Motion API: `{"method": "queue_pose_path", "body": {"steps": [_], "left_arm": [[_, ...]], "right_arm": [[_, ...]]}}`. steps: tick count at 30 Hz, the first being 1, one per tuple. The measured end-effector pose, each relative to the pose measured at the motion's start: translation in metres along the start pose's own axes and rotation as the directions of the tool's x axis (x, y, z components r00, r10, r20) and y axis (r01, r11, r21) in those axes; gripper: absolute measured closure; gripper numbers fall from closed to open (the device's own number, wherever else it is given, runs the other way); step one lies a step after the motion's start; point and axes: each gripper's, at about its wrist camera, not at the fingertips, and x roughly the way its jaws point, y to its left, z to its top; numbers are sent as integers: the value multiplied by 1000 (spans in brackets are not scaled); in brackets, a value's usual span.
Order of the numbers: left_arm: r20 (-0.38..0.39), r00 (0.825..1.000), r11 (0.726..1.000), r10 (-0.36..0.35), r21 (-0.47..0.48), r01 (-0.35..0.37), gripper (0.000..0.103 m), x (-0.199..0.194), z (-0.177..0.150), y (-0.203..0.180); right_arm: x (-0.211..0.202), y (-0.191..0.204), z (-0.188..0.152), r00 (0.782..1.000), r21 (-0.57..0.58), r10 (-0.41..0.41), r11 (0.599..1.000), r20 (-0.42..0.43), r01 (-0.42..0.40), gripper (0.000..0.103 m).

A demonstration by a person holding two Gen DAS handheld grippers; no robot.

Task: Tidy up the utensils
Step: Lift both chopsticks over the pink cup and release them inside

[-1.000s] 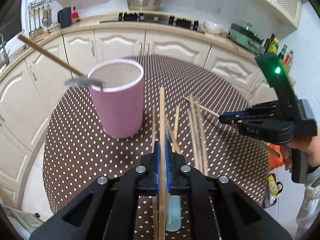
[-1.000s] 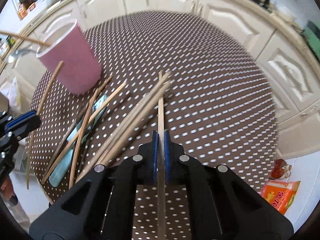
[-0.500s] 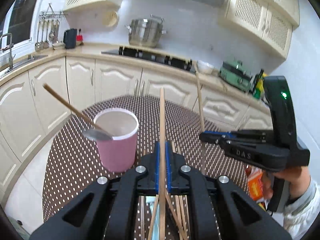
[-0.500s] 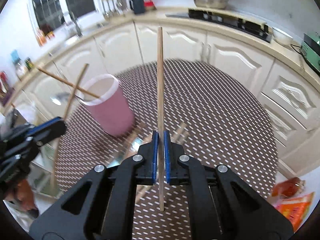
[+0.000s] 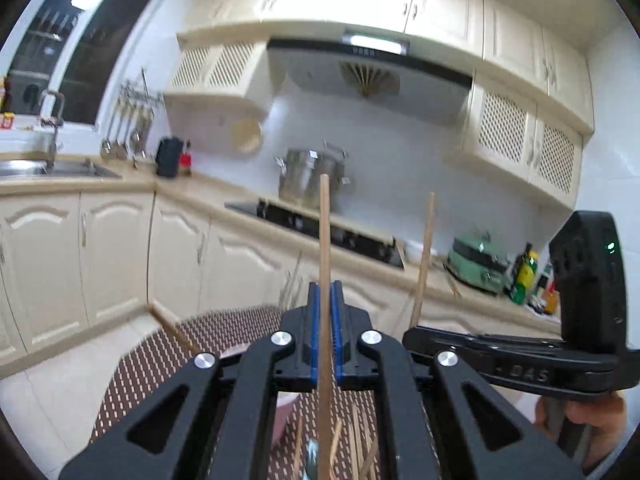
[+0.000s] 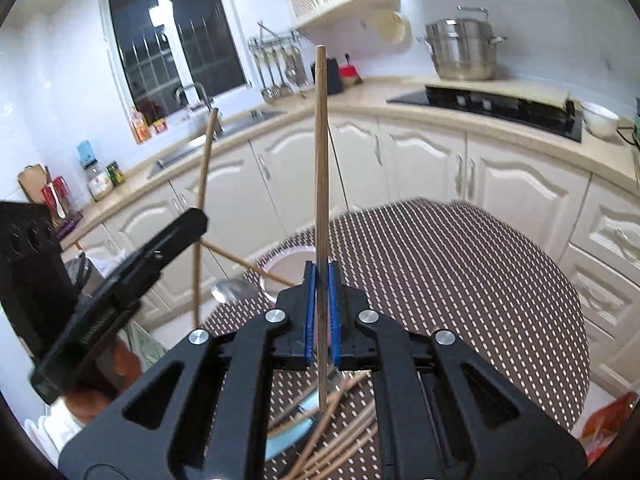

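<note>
My left gripper is shut on a wooden chopstick that stands up through its jaws. To its right, my right gripper holds a second chopstick. From the right wrist, the right gripper is shut on its chopstick. Just beyond it stands the pink cup, with a wooden-handled ladle leaning out of it to the left. The left gripper hangs at the left with its chopstick. Several loose chopsticks and a pale blue utensil lie on the dotted table.
Cream kitchen cabinets and a counter curve closely around the round table. A hob with a steel pot is at the back, a sink at the left. An orange packet lies on the floor at the right.
Both grippers have risen off the table and tipped upward, each lifting one chopstick clear of the pile. The cup and table have dropped low in both views.
</note>
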Motion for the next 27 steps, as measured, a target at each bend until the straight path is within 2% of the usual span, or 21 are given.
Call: {"method": "queue_pose_path", "body": {"steps": [3, 8, 14, 22, 27], "left_arm": [[103, 994, 999, 35, -1, -35, 98, 6, 4, -2], [216, 974, 997, 75, 8, -79, 98, 16, 9, -9], [289, 948, 990, 137, 4, -144, 98, 34, 8, -10], [395, 889, 969, 233, -15, -248, 98, 49, 3, -8], [432, 863, 959, 262, -16, -284, 98, 59, 5, -8]], "right_arm": [[0, 4, 11, 998, 4, 42, 999, 41, -42, 97], [4, 6, 24, 991, 8, 80, 997, 106, -81, 97], [11, -3, 35, 980, 35, 112, 992, 165, -119, 97], [22, -16, 49, 961, 62, 144, 985, 236, -163, 97], [34, -19, 46, 960, 57, 143, 985, 240, -161, 97]]}}
